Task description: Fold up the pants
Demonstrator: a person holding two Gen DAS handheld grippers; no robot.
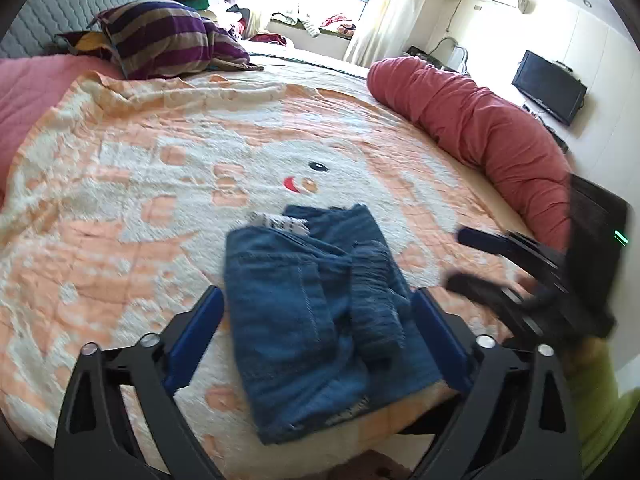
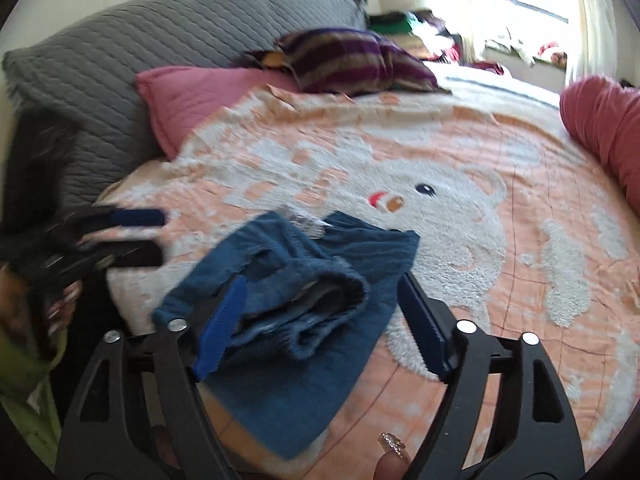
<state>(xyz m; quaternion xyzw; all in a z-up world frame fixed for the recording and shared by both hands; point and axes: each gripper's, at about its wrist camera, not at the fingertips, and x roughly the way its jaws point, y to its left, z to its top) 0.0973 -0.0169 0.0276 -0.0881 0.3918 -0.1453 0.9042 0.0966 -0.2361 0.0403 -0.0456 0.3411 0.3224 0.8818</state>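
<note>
Blue denim pants (image 1: 316, 312) lie folded in a small bundle on the orange and white bear blanket (image 1: 160, 160), near the bed's front edge. My left gripper (image 1: 316, 300) is open, hovering with its blue pads either side of the bundle, holding nothing. My right gripper (image 2: 320, 300) is open above the same pants (image 2: 296, 304), empty. Each gripper shows in the other's view: the right one (image 1: 472, 256) to the right of the pants, the left one (image 2: 152, 236) to their left.
A rolled red quilt (image 1: 480, 128) lies along the bed's right side. A striped purple pillow (image 1: 168, 36), a pink pillow (image 2: 200, 96) and a grey quilted headboard (image 2: 120, 52) are at the head. A TV (image 1: 550, 86) stands by the wall.
</note>
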